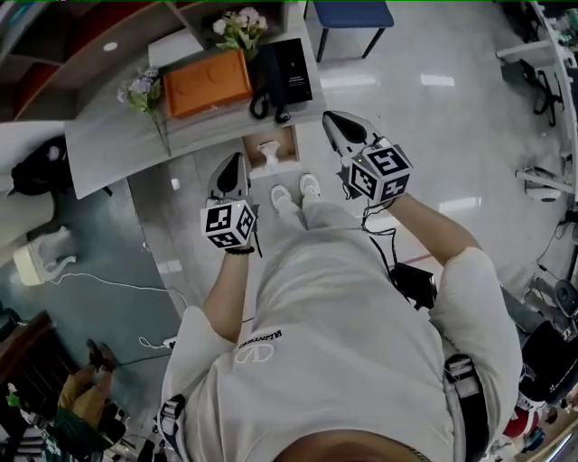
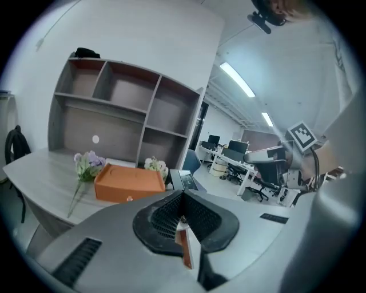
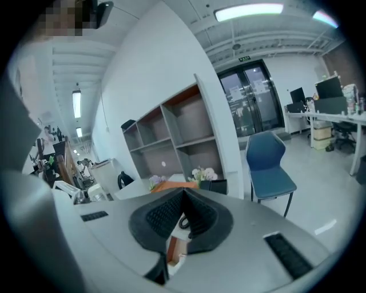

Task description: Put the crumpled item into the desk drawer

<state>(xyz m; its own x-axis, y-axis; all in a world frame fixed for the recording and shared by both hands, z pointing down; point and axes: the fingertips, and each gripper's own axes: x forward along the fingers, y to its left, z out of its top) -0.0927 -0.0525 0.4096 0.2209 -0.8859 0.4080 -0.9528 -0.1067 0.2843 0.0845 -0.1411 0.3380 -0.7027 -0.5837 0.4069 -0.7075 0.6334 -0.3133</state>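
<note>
The desk drawer (image 1: pixel 291 143) stands pulled open below the desk's front edge, its brown wooden wall showing. A white crumpled item (image 1: pixel 269 155) lies inside it. My left gripper (image 1: pixel 232 161) hovers just left of the drawer and nearer to me, jaws shut with nothing between them. My right gripper (image 1: pixel 336 120) is to the drawer's right, also shut and empty. In the left gripper view the shut left gripper (image 2: pixel 183 196) points at the desk, and a strip of the drawer (image 2: pixel 186 252) shows under it. The right gripper view shows the right gripper (image 3: pixel 183 192) closed too.
On the grey desk (image 1: pixel 113 144) sit an orange box (image 1: pixel 206 83), a black desk phone (image 1: pixel 282 77) and two flower bunches (image 1: pixel 239 27). A blue chair (image 1: pixel 352 16) stands beyond. The person's white shoes (image 1: pixel 293 191) are on the floor right by the drawer.
</note>
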